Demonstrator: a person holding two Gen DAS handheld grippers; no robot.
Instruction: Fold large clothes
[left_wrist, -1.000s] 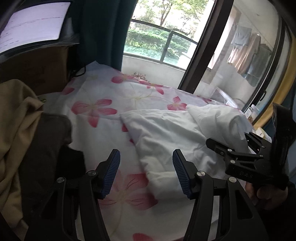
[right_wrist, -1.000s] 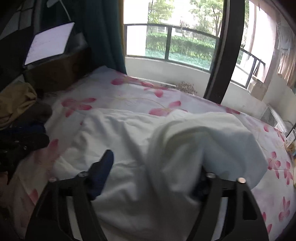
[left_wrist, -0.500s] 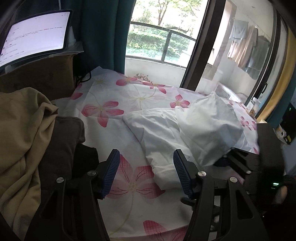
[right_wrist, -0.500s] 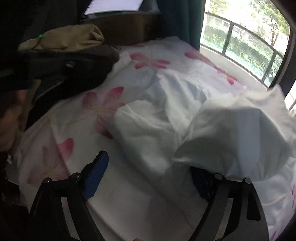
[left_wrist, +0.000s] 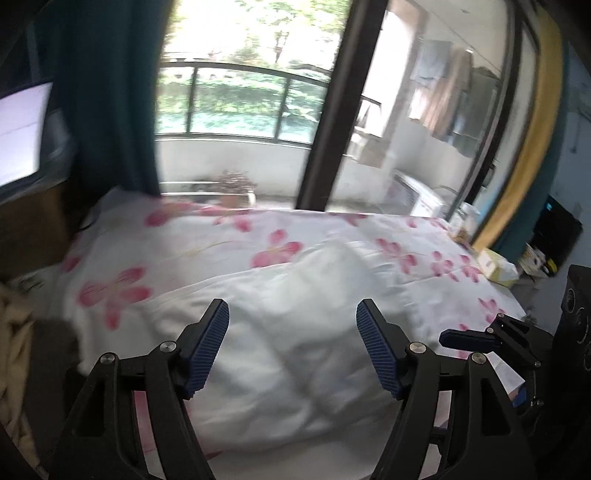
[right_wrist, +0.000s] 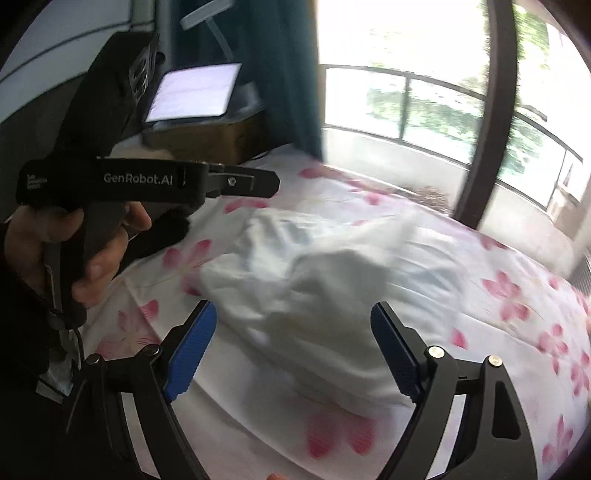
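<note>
"GenRobot.AI" on left gripper (right_wrist: 240, 182)

Bed (left_wrist: 207, 236) is the landmark: garment (left_wrist: 295, 332) heaped mid-bed, sheet bare around it. Clothes pile (left_wrist: 14, 317) blocks left edge, box (left_wrist: 496, 266) off right edge, window (left_wrist: 236, 103) behind.

Bed (left_wrist: 229, 236) under a pink-flowered white sheet (right_wrist: 517, 291), crumpled white garment (left_wrist: 295, 332) lying mid-sheet, tan and dark clothes (left_wrist: 14, 317) heaped left of the garment.
</note>
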